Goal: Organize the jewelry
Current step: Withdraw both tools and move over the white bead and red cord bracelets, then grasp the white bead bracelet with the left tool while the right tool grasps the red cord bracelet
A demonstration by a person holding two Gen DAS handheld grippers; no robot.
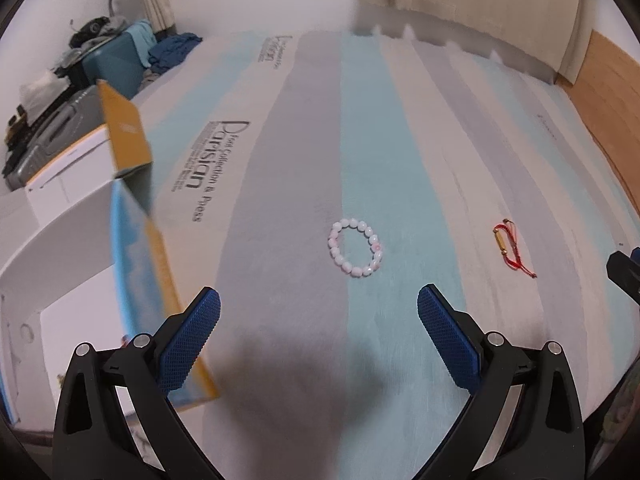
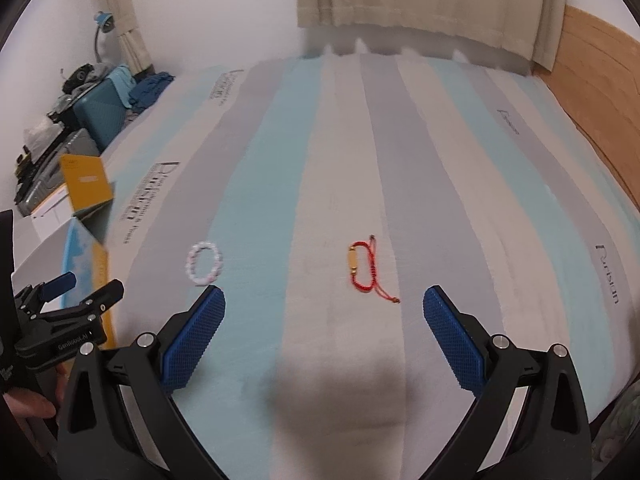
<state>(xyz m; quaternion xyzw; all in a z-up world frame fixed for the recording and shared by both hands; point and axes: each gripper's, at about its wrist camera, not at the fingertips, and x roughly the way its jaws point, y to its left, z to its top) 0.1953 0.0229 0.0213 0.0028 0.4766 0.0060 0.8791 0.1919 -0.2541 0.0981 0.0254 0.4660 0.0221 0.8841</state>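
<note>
In the left wrist view, the left gripper [image 1: 319, 304] hangs over the striped blue, grey and cream bedspread [image 1: 304, 152] with its blue textured pads [image 1: 192, 340] spread wide and nothing between them. The white beaded bracelet with one pink bead [image 1: 355, 247] lies flat on the cloth just ahead of the fingertips and slightly right of the midline, so a straight descent risks one pad landing on the beads and skidding them away rather than straddling the ring. The open cardboard box with yellow and sky-blue printed flaps [image 1: 132, 216] stands close beside the left finger, its flap raised; judging from that closeness, a sideways swing could knock the flap or catch the finger on it. The frame is soft with blur, so fine alignment is hard to judge. The red cord bracelet with a gold tube bead [image 1: 510, 246] lies well to the right. In the right wrist view, the right gripper [image 2: 324, 304] is likewise wide apart and empty, with the red cord bracelet [image 2: 362, 267] lying just ahead between the finger lines, its loose knotted tails trailing toward the right finger. The cord is thin and sits on soft fabric, so the pads could pinch the bedspread along with it, or grab only a tail and let the loop dangle and snag. The left gripper [image 2: 86, 286] and the beaded bracelet [image 2: 204, 263] sit near each other at left; both tools converging could collide.
</note>
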